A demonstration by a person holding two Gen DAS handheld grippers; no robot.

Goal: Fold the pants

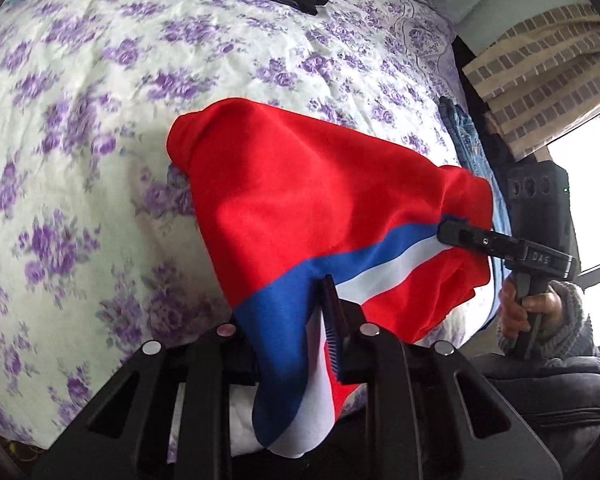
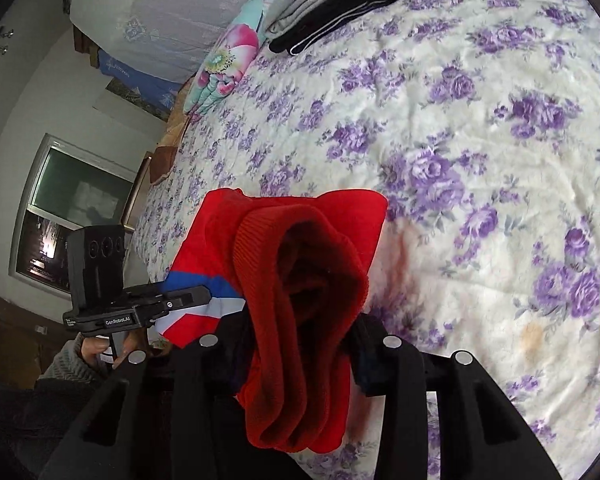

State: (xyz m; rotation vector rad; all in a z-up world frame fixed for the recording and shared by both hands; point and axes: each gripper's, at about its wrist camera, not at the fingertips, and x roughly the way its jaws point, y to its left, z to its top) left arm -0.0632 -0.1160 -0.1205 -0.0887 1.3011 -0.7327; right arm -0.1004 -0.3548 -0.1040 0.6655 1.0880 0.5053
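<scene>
Red pants (image 1: 300, 184) with a blue and white side stripe hang above the flowered bed, held at two points. My left gripper (image 1: 300, 332) is shut on the striped part. It also shows in the right wrist view (image 2: 204, 296), clamped on the stripe. My right gripper (image 2: 300, 344) is shut on the ribbed red waistband (image 2: 296, 280), which bunches between its fingers. In the left wrist view the right gripper (image 1: 446, 234) pinches the far corner of the pants. The far end of the pants (image 1: 188, 136) rests on the bed.
The bed has a white cover with purple flowers (image 2: 480, 128). A stack of folded dark and grey clothes (image 2: 340, 4) lies at its far end, beside a floral pillow (image 2: 224, 68). Blue jeans (image 1: 468, 144) lie at the bed's edge. A window (image 2: 68, 216) is beyond.
</scene>
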